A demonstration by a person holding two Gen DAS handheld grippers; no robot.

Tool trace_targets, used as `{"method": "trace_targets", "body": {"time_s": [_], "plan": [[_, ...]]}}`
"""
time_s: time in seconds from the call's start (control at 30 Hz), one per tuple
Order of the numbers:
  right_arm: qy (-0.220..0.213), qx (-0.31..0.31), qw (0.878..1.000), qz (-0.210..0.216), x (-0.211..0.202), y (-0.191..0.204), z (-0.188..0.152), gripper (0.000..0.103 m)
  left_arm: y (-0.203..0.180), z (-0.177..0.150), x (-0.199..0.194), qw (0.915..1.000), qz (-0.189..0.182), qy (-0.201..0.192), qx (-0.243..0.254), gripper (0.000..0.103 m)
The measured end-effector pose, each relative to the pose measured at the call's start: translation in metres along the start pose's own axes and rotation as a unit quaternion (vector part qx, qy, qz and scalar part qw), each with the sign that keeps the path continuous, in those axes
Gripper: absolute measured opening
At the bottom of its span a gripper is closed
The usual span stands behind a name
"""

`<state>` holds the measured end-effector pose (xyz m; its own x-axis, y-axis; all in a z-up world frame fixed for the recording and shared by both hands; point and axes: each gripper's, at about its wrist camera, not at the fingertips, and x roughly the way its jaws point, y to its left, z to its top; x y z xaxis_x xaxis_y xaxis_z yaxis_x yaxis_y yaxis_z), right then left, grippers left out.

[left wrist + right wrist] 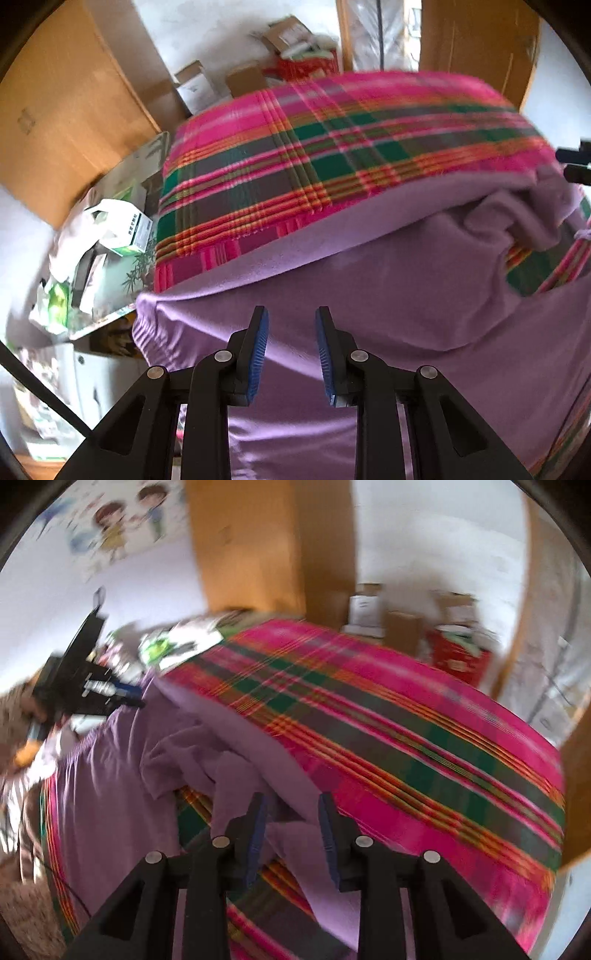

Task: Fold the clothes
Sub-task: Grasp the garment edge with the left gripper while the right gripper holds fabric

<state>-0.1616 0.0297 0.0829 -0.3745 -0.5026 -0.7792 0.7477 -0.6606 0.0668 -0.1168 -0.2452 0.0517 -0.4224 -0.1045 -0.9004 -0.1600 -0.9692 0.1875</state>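
A lilac garment [388, 295] lies spread over a pink, green and orange plaid blanket [332, 147] on a bed. Part of it is bunched into folds at the right [524, 210]. My left gripper [291, 314] hovers over the flat part of the garment, open, with nothing pinched between its blue pads [258, 354]. In the right wrist view the garment [122, 760] lies at the left and its rumpled end [236, 775] sits just ahead of my right gripper [291, 799], which is open over it. The left gripper [92, 686] shows at the far left edge of the bed.
A low shelf [110, 266] cluttered with boxes and bags stands left of the bed. Cardboard boxes [199, 85] and a red bag [306, 66] are piled beyond the far edge. A brown wardrobe [251, 542] stands against the wall.
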Motion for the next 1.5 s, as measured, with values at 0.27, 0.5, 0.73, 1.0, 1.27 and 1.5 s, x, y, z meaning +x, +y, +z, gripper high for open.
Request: {"method": "trace_targets", "body": {"time_s": [0.27,0.5,0.73,1.0,1.27,1.5], "plan": [[0.075,-0.035,0.996,0.031,0.062,0.000,0.019,0.030,0.008,0.020,0.044,0.9994,0.008,0.028,0.020,0.027],[0.109,-0.084,0.990,-0.001,0.079,0.003,0.014,0.030,0.029,0.037,0.057,0.9996,0.010,0.011,-0.026,0.027],[0.129,-0.054,0.990,-0.009,0.090,-0.010,0.015,0.020,0.049,0.043,0.064,0.9967,-0.029,0.001,-0.076,0.027],[0.117,-0.036,0.992,0.012,0.078,-0.023,0.015,0.024,0.030,0.038,0.058,0.9998,-0.011,-0.005,0.018,0.027],[0.077,0.012,0.997,0.000,0.070,-0.041,0.032,0.005,0.027,0.045,0.057,0.9997,0.000,-0.023,0.007,0.011],[0.073,0.039,0.995,-0.049,0.091,-0.065,0.060,0.006,0.041,0.063,0.059,0.9980,0.030,-0.048,-0.026,0.004]]}}
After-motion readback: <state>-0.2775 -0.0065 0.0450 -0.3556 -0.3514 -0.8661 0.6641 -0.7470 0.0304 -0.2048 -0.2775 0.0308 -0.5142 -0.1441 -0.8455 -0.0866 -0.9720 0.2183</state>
